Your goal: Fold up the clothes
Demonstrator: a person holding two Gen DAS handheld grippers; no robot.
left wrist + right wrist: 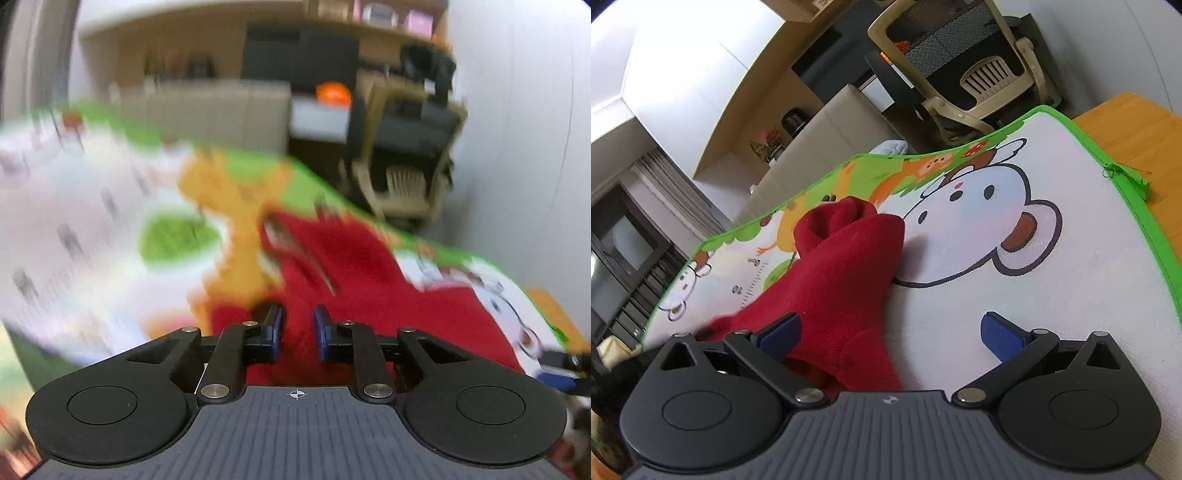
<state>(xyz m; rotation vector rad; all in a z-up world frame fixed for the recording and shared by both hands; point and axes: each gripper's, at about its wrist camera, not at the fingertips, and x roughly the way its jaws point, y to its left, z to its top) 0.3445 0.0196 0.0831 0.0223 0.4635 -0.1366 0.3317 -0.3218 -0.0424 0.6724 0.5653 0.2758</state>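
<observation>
Both jaws: left gripper narrowly parted over red garment (blurred), right gripper spread

Bare mat right of red garment

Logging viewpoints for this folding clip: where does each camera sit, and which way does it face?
Left wrist: on the left gripper, low over the red garment, jaws narrowly parted, facing the office chair; blurred.
Right wrist: on the right gripper, jaws wide, facing across the cartoon mat.
Shared: garment, mat, chair.
</observation>
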